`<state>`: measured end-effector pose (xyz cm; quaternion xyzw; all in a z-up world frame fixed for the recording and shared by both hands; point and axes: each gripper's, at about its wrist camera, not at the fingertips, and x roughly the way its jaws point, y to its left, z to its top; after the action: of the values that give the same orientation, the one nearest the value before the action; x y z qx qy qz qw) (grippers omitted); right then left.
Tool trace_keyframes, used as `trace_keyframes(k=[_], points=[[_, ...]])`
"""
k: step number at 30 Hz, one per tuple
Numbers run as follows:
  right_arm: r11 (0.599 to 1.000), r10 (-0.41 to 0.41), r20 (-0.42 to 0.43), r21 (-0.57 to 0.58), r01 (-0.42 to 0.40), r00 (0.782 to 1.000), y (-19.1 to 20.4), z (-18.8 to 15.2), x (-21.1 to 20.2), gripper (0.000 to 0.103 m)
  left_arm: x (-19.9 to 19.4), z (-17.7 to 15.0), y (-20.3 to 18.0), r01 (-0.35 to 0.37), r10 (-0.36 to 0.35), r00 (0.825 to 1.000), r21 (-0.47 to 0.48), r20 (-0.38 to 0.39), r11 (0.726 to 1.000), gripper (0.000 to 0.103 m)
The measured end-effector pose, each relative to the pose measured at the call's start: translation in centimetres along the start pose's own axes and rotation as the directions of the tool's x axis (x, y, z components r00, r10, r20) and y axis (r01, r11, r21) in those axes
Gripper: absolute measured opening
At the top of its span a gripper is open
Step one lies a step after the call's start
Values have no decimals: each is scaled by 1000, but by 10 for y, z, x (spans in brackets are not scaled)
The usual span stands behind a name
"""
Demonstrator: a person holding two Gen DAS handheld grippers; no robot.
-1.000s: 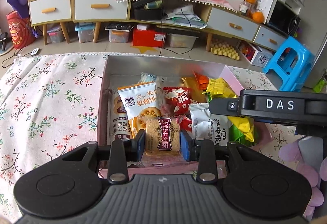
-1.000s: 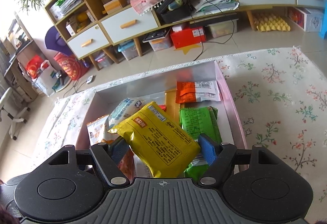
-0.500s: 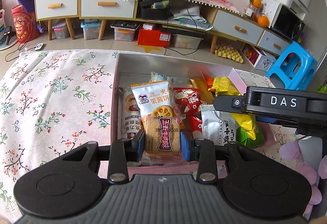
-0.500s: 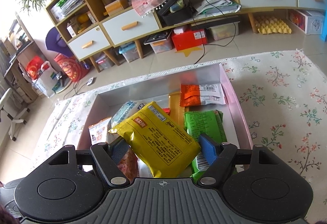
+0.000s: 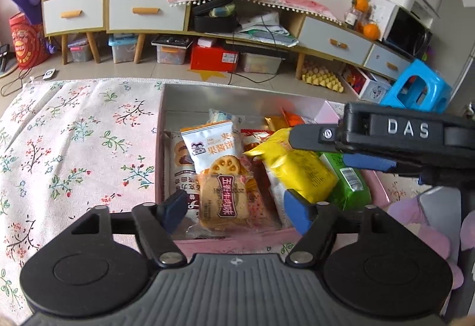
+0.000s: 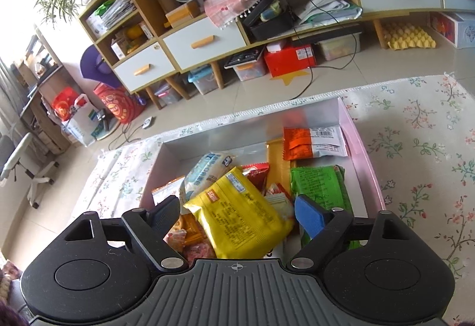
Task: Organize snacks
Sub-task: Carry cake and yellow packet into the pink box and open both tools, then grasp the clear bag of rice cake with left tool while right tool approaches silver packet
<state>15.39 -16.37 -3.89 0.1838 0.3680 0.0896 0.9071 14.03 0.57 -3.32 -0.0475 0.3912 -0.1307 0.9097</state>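
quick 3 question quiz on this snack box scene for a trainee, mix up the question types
1. True or false: the left gripper is clamped tight on the biscuit packet.
2. Multiple choice: the yellow packet between the right gripper's pads lies A) on the floral cloth, B) in the pink box, C) on the blue stool.
3. Which colour of packet lies right of the yellow one in the right wrist view?

Key
1. False: the jaws are opening and both pads stand clear of the packet.
2. B
3. The green packet.
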Motion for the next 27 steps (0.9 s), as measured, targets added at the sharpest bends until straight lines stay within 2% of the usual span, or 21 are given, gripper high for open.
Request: trace_keyframes(k=[8,13,19,27], points=[[1000,1,-5,4,-1,1000,-2,2,-6,90,-6,-2,-6,11,-11,1000,25,7,1000,86],[1000,-5,-10,-15,5,1000,-4,1,-22,90,-18,-5,-11,-8,7,1000,75,3,997,91],[999,8,-28,-47,-10,1000,-7,-1,-50,93,-39,-15,-18,-76,81,996,173,-21,982,93],[994,-53,-90,-95,44,995,-16,-21,-76,93,-58,-38,-23,-30,56,994,266,-92,964,94]])
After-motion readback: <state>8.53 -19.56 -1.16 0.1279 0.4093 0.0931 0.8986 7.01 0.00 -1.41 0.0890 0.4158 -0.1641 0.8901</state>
